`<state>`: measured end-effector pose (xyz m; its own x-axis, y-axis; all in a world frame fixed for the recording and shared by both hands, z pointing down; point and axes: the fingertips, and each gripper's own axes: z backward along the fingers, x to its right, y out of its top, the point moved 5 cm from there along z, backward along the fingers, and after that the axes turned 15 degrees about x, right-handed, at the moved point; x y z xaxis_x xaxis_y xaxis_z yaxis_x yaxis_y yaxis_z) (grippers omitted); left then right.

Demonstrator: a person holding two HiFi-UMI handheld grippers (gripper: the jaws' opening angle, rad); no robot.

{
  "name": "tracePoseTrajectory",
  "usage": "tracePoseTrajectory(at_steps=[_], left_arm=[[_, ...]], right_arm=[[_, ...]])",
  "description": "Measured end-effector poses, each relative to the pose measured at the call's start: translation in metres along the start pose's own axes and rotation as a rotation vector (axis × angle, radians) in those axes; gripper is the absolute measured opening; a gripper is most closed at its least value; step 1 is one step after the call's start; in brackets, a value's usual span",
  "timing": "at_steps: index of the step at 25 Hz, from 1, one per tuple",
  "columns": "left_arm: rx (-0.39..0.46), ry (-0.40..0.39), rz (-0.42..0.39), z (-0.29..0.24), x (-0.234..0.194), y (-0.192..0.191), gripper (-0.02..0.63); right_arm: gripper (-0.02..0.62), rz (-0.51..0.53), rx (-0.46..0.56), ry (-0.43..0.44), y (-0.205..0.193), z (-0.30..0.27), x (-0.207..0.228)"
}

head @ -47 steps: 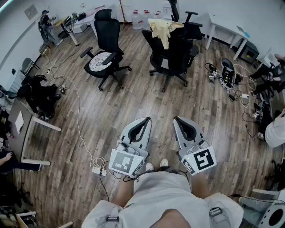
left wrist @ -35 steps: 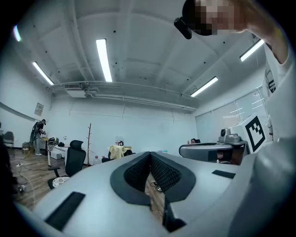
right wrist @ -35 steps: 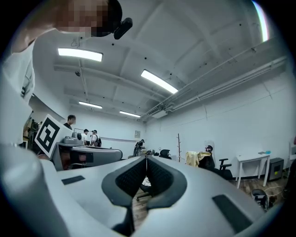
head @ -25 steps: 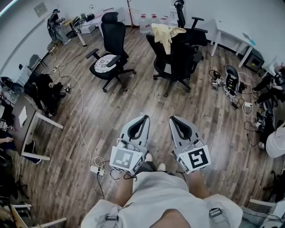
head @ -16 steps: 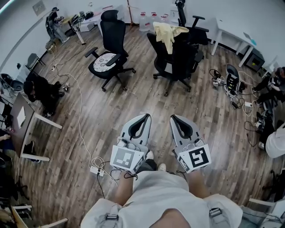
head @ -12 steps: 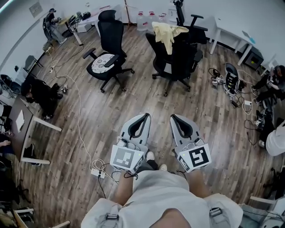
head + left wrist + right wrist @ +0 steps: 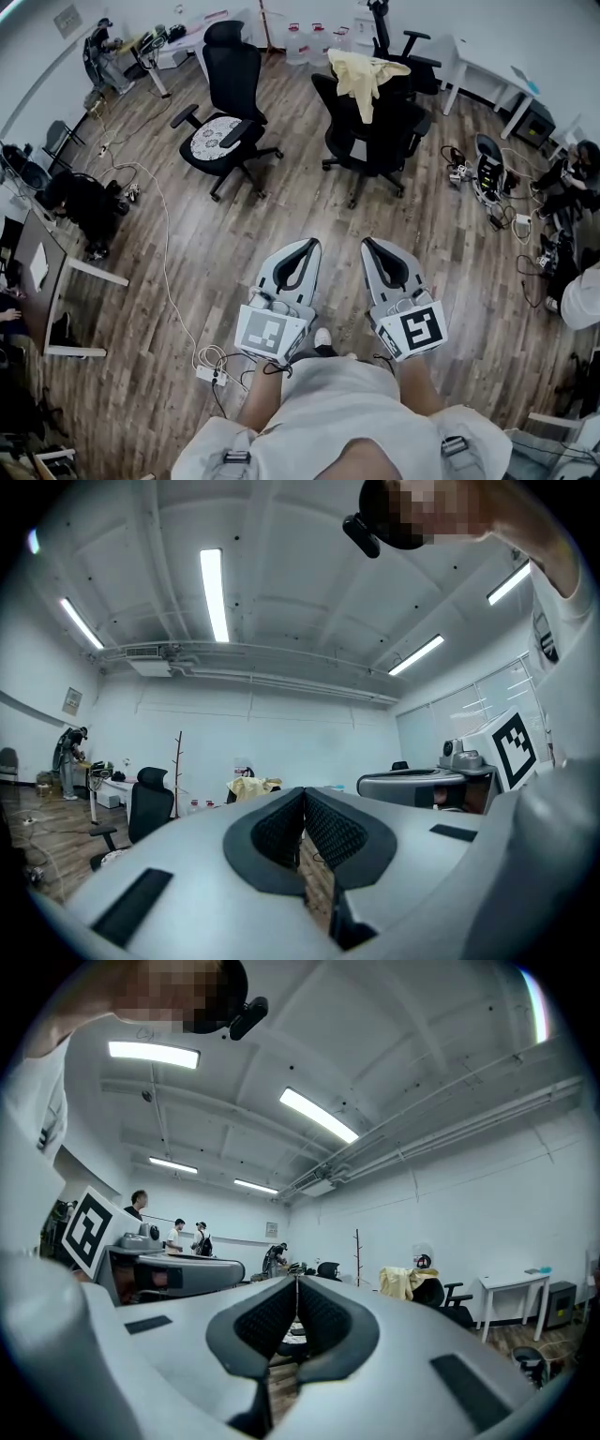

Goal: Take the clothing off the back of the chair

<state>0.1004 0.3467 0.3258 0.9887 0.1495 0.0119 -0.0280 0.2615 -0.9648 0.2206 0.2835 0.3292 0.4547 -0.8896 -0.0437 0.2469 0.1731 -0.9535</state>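
Ahead: the pale yellow clothing is draped over the top of a black chair well apart from me, across open floor and a little to my right.
Long axis: it hangs downward from the backrest's top edge, with a fold spread along that edge.
Nearer hand: the right gripper, I judge, but only slightly; the left gripper sits beside it, and both point level toward the chair.
Left fingers: pressed together, nothing between them.
Right fingers: pressed together too, and empty.
Next move, as I judge it: close the gap on foot first, then spread the fingers and come at the top fold from above.
Surface: wood-plank floor, bare between me and the chair.
Room: a second black chair stands to the left of the draped one, a white cable trails along the floor on my left, and a white desk stands by the far right wall.
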Motion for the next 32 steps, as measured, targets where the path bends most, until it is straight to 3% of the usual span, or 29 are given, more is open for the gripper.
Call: tracePoseTrajectory(at_steps=[16,32], left_arm=[[0.017,-0.043,0.022,-0.030,-0.056,-0.008,0.018],[-0.004,-0.021,0.013,-0.102,-0.092,-0.042,0.018]], right_arm=[[0.021,0.028,-0.013,-0.042,-0.016,-0.056,0.008],[0.021,0.004,-0.015,-0.019,-0.051,-0.112,0.073]])
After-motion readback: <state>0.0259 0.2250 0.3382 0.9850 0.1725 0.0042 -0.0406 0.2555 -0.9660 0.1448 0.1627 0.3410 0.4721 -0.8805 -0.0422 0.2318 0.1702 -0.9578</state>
